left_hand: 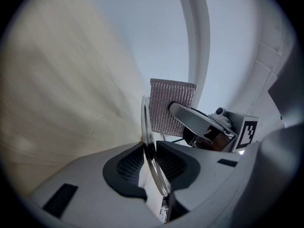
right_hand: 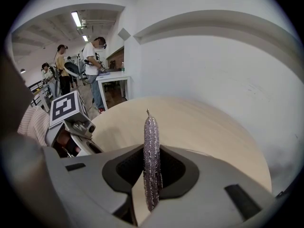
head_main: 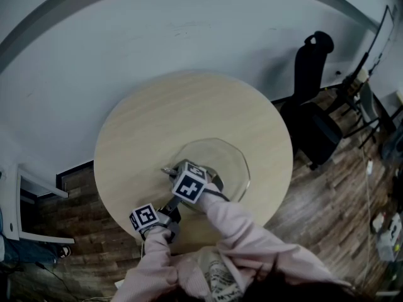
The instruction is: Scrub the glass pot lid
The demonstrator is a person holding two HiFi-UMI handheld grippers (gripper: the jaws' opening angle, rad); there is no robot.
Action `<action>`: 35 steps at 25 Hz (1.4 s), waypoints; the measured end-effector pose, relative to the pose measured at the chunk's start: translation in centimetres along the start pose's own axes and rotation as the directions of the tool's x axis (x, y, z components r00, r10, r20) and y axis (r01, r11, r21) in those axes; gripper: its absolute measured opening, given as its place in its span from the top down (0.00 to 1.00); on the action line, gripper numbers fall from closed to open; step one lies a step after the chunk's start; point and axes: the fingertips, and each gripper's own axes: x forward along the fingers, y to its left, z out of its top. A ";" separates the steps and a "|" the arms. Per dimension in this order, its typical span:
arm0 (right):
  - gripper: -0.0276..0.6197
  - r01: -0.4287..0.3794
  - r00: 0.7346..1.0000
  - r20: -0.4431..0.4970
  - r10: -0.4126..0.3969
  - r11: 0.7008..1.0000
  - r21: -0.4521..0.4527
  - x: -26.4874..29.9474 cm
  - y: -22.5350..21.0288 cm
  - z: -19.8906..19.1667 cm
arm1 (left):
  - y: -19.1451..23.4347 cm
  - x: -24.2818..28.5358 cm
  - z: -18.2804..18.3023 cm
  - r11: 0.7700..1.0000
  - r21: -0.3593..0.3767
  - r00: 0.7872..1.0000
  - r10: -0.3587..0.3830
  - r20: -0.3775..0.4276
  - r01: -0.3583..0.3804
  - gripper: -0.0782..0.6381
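On the near half of the round worktop [head_main: 157, 112], glass pot lid [head_main: 220, 159], left gripper [left_hand: 149, 150] fingers clamped on its rim, right gripper [right_hand: 152, 172] fingers pinching a silvery scouring pad [right_hand: 151, 146] just beside the lid

Round wooden table [head_main: 189, 106] is filling mid-frame, a black office chair [head_main: 313, 99] is sitting at right (by the white wall [head_main: 94, 55]), people [right_hand: 91, 56] are standing upper left at a white desk [right_hand: 114, 76].

Pale, clear and glittery tones
Light wood-grain tabletop [head_main: 189, 106]; clear lid [head_main: 230, 162]; silvery ribbed scrub pad [left_hand: 164, 103]; pink sleeves [head_main: 239, 231]; dark plank floor [head_main: 327, 194].
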 end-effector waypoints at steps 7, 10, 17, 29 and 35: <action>0.84 -0.026 1.000 0.008 0.025 1.000 0.011 -0.4 0.5 -0.1 | 0.0 -0.1 -0.2 1.000 -0.002 1.000 0.002 0.010 -0.002 0.77; 0.84 -0.018 0.999 0.032 0.017 1.000 0.026 -1.0 -0.1 0.2 | -0.3 0.0 -0.1 1.000 0.013 1.000 -0.002 0.012 0.002 0.78; 0.84 0.046 0.997 0.054 -0.050 0.997 0.060 -2.9 -4.3 -0.7 | -0.2 0.1 -0.3 1.000 -0.004 1.000 0.006 0.019 -0.006 0.78; 0.84 0.193 0.979 -0.064 -0.193 0.981 -0.004 -5.1 -12.1 -5.4 | -0.2 0.0 -0.3 1.000 -0.003 1.000 0.010 0.027 -0.010 0.78; 0.84 0.241 0.961 -0.129 -0.244 0.970 -0.038 -5.7 -14.8 -7.4 | -0.2 0.0 -0.3 1.000 -0.007 0.999 0.012 0.031 -0.012 0.78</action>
